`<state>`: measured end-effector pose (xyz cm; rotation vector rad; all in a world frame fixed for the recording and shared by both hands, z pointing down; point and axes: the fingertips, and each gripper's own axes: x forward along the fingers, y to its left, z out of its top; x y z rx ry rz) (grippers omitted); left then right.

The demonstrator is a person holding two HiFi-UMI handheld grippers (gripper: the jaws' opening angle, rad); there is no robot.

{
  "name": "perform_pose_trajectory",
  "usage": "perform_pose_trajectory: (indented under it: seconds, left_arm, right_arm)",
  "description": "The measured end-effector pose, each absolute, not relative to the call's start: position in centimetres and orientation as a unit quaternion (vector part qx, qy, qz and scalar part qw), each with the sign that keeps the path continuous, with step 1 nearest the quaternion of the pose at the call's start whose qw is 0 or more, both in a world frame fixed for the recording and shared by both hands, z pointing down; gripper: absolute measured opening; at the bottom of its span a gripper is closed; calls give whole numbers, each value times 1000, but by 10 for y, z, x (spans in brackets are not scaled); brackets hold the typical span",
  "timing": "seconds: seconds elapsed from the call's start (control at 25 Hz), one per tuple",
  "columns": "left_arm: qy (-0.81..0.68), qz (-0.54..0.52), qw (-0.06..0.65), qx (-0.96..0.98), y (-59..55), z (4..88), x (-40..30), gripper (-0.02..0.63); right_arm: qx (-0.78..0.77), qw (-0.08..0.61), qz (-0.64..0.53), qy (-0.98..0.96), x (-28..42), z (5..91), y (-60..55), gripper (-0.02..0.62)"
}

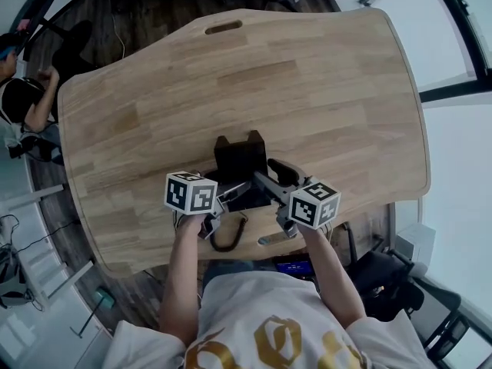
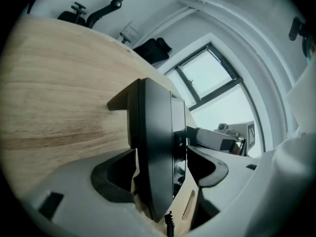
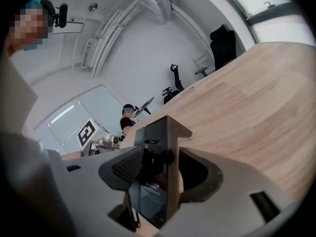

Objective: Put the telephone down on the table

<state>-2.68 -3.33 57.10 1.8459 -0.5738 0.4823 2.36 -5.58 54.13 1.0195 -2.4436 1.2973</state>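
Observation:
A black desk telephone (image 1: 240, 167) stands on the wooden table (image 1: 323, 91) close to its front edge, and its coiled cord (image 1: 229, 241) loops over that edge. My left gripper (image 1: 224, 198) is at the telephone's left side and my right gripper (image 1: 267, 183) at its right. In the left gripper view the telephone (image 2: 155, 127) stands between the jaws of the left gripper (image 2: 160, 169), with gaps beside both pads. In the right gripper view the telephone (image 3: 160, 142) sits between the open jaws of the right gripper (image 3: 158, 169); the left pad lies close to it.
The table has a slot handle (image 1: 224, 28) at its far edge. A seated person (image 1: 34, 102) is off the table's left side. A dark office chair (image 1: 384, 279) stands near my right. Large windows (image 1: 461, 44) run along the right.

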Motion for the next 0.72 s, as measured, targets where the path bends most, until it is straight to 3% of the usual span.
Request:
perform_pose_trajectory:
  seconds: [0.28,0.4,0.56,0.72]
  left_arm:
    - [-328,165,471,802,-26,539,-56,298]
    - [-385,185,392,814,-26,508,-70,284]
    - [-439,180,281,834,-27,462,-70,93]
    - [-454,122,259,843,-19,428,-70,21]
  right_arm:
    - [391,57,402,-826,52,512,-38,219]
    - [404,45,372,-834,53,490,-34,175]
    - [400,0,341,-851,44,451,-31,134]
    - [400,-19,305,-864,37,419,-27,83]
